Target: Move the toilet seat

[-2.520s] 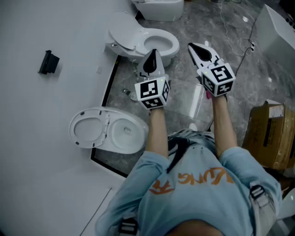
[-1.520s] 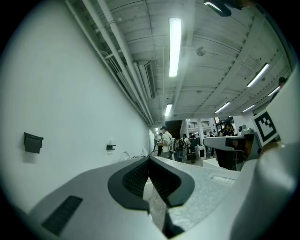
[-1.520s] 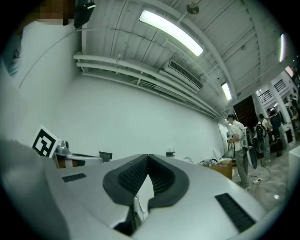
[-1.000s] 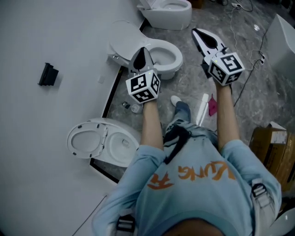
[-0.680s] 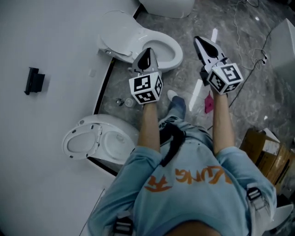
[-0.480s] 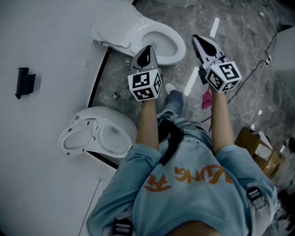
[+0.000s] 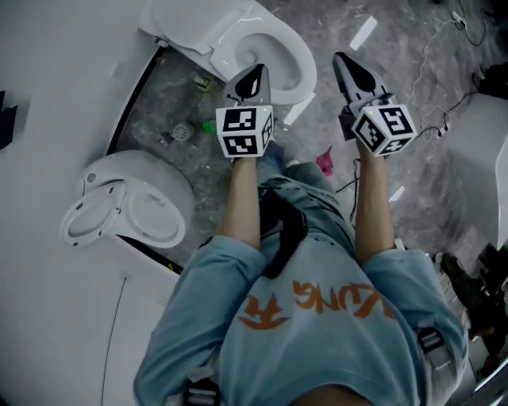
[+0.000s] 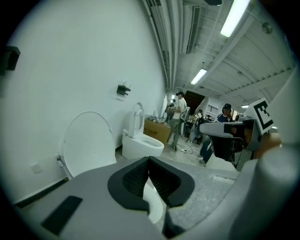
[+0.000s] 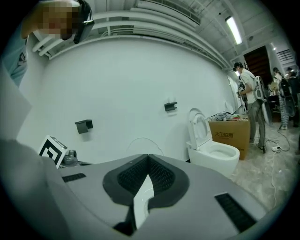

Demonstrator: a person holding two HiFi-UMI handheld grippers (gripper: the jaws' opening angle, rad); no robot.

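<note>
A white toilet [image 7: 266, 49] stands at the top of the head view with its lid [image 7: 181, 17] raised against the wall. My left gripper [image 7: 256, 73] hovers over its front rim, shut and empty. My right gripper [image 7: 340, 62] is level with it, to the right of the bowl, also shut on nothing. A second toilet [image 7: 143, 202] sits at the left with its seat and lid [image 7: 89, 224] tipped up. In the left gripper view the raised lid [image 8: 89, 140] is just ahead of the shut left gripper [image 8: 149, 161]. The right gripper [image 9: 148, 157] faces the wall.
A green scrap [image 7: 208, 125], a pink item [image 7: 325, 161], white strips [image 7: 363, 33] and cables [image 7: 468, 24] lie on the grey floor. Another toilet [image 9: 216, 152], a cardboard box [image 9: 229, 133] and people [image 8: 178, 117] are farther along. Black fittings [image 9: 84, 125] hang on the wall.
The person has stepped toward the far toilet, so both toilets slid down and left in the head view. Both grippers stayed shut and now reach the bowl's front.
</note>
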